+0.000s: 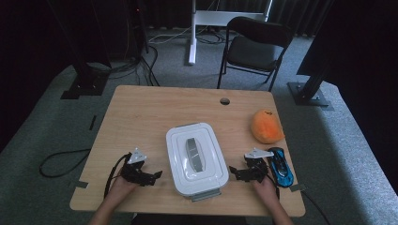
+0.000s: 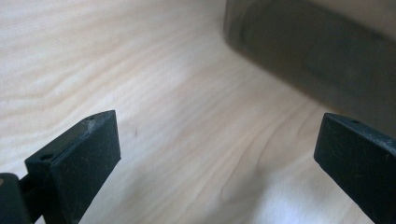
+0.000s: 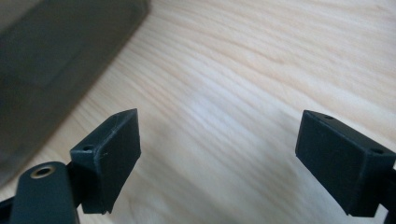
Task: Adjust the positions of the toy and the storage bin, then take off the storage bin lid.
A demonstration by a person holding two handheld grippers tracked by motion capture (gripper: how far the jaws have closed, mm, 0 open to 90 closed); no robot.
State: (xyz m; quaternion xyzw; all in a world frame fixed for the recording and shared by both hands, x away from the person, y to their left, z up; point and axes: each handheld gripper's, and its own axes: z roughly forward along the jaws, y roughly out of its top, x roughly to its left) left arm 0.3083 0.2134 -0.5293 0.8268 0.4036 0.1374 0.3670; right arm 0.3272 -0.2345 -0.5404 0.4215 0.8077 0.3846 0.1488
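My left gripper (image 1: 157, 175) rests low on the table (image 1: 141, 112), jaws spread wide over bare wood, holding nothing; my right gripper (image 1: 233, 171) sits likewise, jaws parted and empty; between them stands the white lidded container (image 1: 196, 159), near the table's front edge, its grey-handled lid on, each gripper just beside one of its flanks; its dark wall (image 2: 303, 56) looms close in the left gripper view; a blue toy car (image 1: 282, 168) lies just right of my right hand; farther back, an orange plush (image 1: 266, 126); beyond the table, a chair (image 1: 256, 47).

Spread fingers (image 2: 84, 158) over wooden table (image 2: 177, 140), container (image 2: 317, 56) ahead.
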